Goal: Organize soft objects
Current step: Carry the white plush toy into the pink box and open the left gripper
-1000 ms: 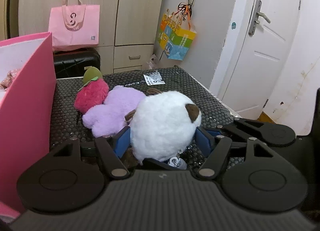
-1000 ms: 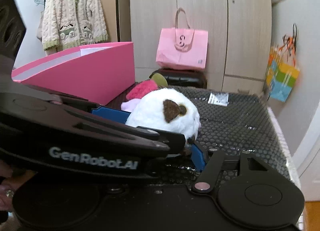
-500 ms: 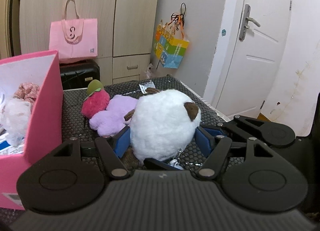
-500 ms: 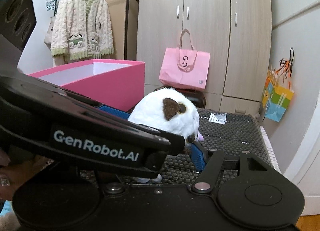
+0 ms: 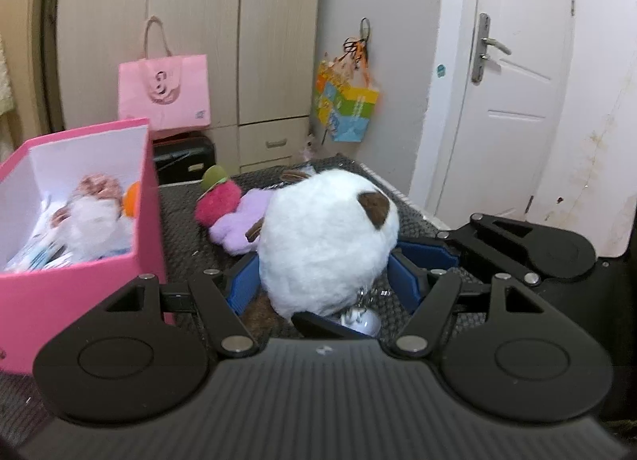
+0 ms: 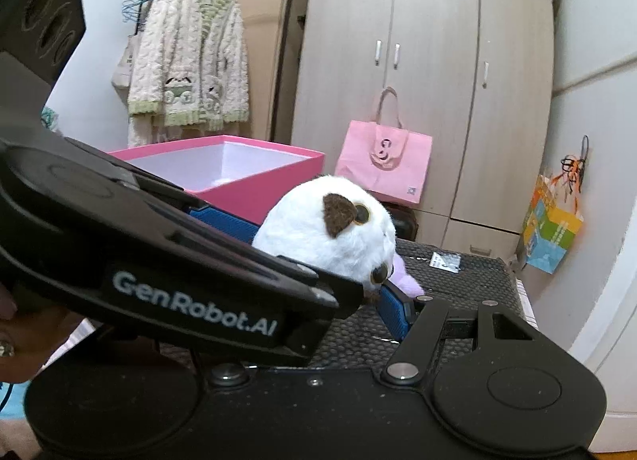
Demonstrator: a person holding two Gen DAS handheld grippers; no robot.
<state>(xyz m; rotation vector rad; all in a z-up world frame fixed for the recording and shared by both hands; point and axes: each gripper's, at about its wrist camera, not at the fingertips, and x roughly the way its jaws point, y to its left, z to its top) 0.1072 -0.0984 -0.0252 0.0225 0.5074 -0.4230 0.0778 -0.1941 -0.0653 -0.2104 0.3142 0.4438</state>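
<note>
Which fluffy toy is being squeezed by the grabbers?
The big white plush with brown ears, held between both grippers' blue pads. The red strawberry toy and purple toy lie untouched on the table behind it.

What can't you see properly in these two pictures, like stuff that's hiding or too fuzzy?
- Left wrist view: the white plush toy shows only its back; its face is turned away.
- Left wrist view: the things inside the pink box are blurred and half hidden by its wall.
- Right wrist view: the left gripper's body covers the white plush toy's lower half and the right gripper's other finger.
- Right wrist view: the print on the small packet is too small.
</note>
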